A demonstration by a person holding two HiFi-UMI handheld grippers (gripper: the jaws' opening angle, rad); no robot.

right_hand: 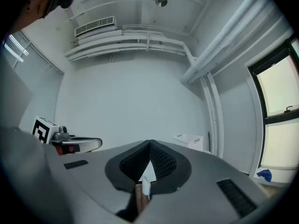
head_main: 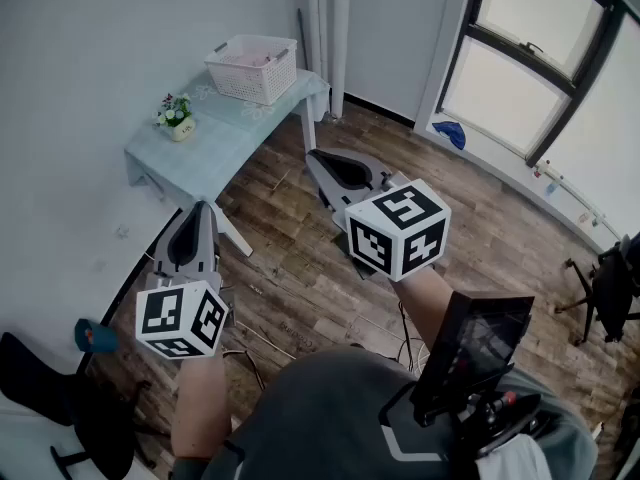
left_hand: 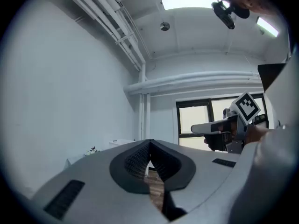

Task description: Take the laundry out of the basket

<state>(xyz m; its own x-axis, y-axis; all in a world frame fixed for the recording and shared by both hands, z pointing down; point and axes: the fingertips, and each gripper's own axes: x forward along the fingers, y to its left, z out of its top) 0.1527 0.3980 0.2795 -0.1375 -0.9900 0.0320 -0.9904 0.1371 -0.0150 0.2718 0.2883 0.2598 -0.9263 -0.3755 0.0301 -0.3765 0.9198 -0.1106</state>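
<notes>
A person stands on a wood-plank floor (head_main: 300,268) in a white-walled room, holding 2 grippers out level at chest height. The left gripper (head_main: 197,210) has its jaws clenched, the ribbed pads meeting at the tip with nothing between them, as the left gripper view shows (left_hand: 149,142). The right gripper (head_main: 314,156), held higher and further forward, is likewise clenched on nothing, its pads pressed together at the tip (right_hand: 150,143). Each gripper carries a cube with square black-and-white markers just ahead of the hand.

The white basket (head_main: 245,83) stands well apart from both grippers, at the far end of a small table (head_main: 220,138) covered in a pale blue cloth and set against the wall. Pink laundry (head_main: 245,60) lies inside the basket, below its rim. A small pot of flowers (head_main: 176,116) stands on the table's near left corner. Pipes run up the wall just behind the basket, and a dark-framed window (head_main: 530,68) fills the right-hand wall.
</notes>
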